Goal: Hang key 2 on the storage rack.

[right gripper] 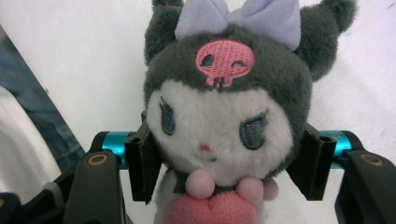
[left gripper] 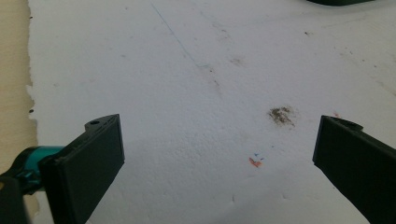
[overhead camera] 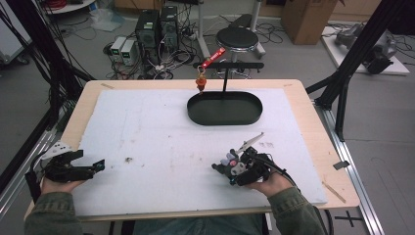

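Near the counter's front edge in the high view, the right tongs [overhead camera: 226, 169] grasp a plush [overhead camera: 230, 161]; the left tongs [overhead camera: 93, 166] rest released by the front left corner. Left gripper view: jaws wide apart over a white mat [left gripper: 201, 93]. Right gripper view: jaws clamp the plush's [right gripper: 224, 121] head.

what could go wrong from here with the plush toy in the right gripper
The right gripper clamps the plush toy by its soft head, so the stuffing may give and the toy could slip or twist out once moved. The rack above the black tray is thin and already carries a red tag; a knock there might tip the rack or swing the tag. The left gripper is open and idle, no backup.
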Motion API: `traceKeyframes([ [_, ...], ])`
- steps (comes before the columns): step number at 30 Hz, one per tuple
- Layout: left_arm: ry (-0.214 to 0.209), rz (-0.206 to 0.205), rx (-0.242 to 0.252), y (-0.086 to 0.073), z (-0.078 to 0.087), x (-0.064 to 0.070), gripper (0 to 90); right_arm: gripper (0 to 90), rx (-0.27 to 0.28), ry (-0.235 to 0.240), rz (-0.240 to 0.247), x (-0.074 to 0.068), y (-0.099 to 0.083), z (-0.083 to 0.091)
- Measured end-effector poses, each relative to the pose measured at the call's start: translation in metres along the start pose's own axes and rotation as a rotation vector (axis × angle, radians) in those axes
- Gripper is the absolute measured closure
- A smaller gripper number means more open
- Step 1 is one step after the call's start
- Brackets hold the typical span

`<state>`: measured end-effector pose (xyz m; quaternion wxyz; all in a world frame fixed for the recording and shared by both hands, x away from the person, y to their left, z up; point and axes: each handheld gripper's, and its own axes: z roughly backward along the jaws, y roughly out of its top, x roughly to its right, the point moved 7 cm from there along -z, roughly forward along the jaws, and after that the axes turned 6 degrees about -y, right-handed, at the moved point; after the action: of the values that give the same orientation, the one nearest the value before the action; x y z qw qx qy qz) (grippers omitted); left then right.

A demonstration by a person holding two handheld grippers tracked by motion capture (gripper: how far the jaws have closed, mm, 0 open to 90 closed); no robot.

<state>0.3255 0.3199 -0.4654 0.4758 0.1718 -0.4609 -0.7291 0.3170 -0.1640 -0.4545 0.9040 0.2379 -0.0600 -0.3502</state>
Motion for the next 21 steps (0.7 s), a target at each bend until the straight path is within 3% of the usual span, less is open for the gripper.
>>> traceKeyframes([
  [8,-0.016,0.002,0.032,0.005,0.001,0.002,2.4,36.4,0.055,0.009,-0.045,0.009,0.006,0.006],
  [19,-0.019,-0.013,-0.003,0.002,-0.005,0.004,2.4,36.4,0.089,-0.006,-0.088,0.022,0.026,0.014],
  [21,-0.016,-0.011,-0.003,0.002,-0.006,0.004,2.4,36.4,0.094,-0.016,-0.077,0.026,0.032,0.015],
])
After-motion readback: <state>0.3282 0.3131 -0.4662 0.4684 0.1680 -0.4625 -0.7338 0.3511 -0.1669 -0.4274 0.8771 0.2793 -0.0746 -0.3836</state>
